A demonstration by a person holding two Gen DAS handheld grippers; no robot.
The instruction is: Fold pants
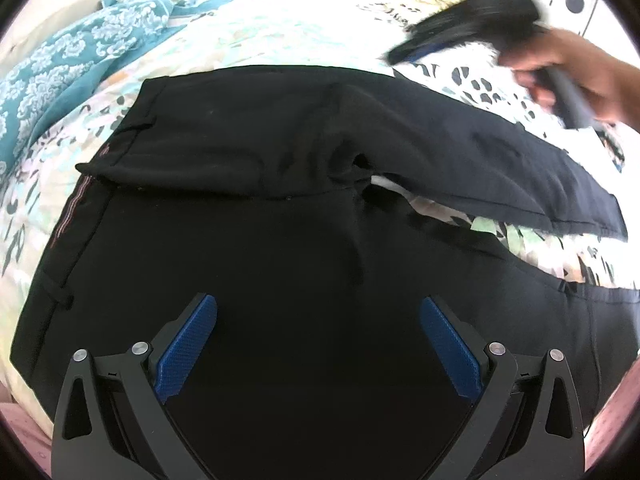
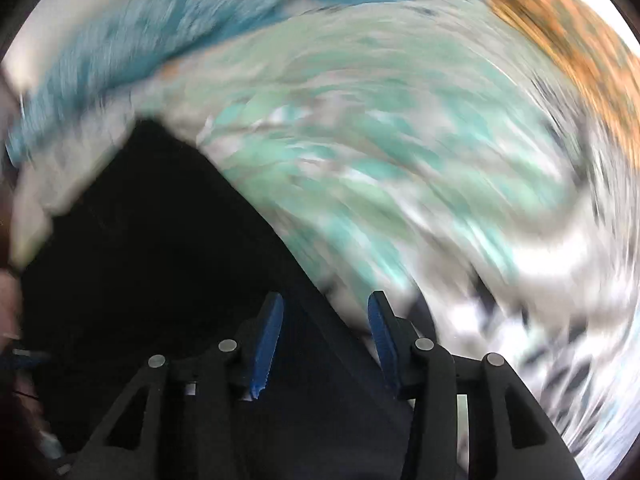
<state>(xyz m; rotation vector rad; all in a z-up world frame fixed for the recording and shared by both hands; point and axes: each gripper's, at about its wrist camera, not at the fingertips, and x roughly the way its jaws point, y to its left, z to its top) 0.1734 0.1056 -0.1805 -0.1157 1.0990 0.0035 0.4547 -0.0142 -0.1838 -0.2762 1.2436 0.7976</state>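
Pants [image 1: 280,240] flat on bed [image 1: 280,32]. Left tongs [image 1: 318,312] wide above seat. Right tongs [image 2: 324,312] parted, empty; view blurred.

Black pants [image 1: 248,248] lie flat on the bed, waistband at left (striped lining showing), legs splayed apart toward the right.

Pants [image 1: 248,248] flat on bedsheet [image 1: 280,40]
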